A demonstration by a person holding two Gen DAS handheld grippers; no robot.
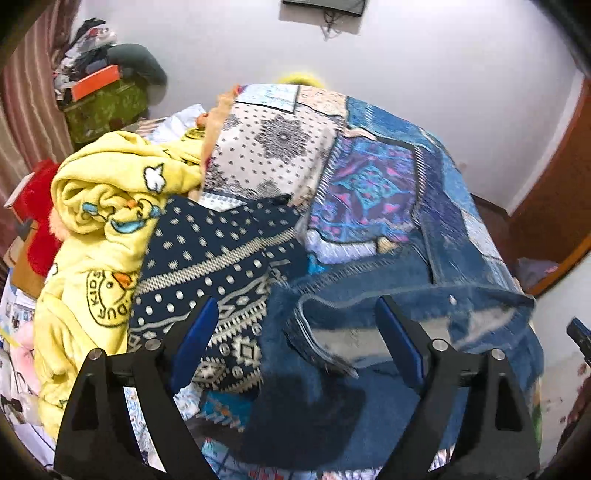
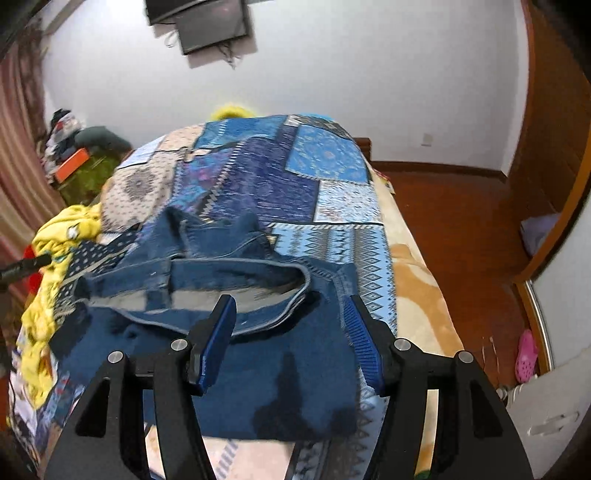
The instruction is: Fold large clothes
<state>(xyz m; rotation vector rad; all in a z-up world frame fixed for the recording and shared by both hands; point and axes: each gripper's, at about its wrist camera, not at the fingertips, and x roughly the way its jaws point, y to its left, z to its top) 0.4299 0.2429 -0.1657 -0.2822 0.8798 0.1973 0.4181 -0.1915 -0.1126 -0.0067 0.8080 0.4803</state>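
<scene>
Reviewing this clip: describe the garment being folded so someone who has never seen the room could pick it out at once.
On the bed's blue patchwork bedspread, near its front edge, lies a pair of plain dark blue denim jeans, waistband open toward the headboard. Unlike the navy dotted patterned cloth and yellow cartoon-duck fleece blanket heaped at their left, they are unpatterned and stitched.

My jeans (image 1: 369, 332) are smeared w/ motion blur in the left wrist view, so waistband seams & button can't be read, and their lower part runs off the bottom edge behind my left gripper (image 1: 297, 332). The navy patterned garment (image 1: 221, 266) is partly tucked under the jeans & the yellow blanket (image 1: 107, 206). TV (image 1: 325, 5) is cut off by the top edge; clutter pile (image 2: 62, 125) too small to make out.
</scene>
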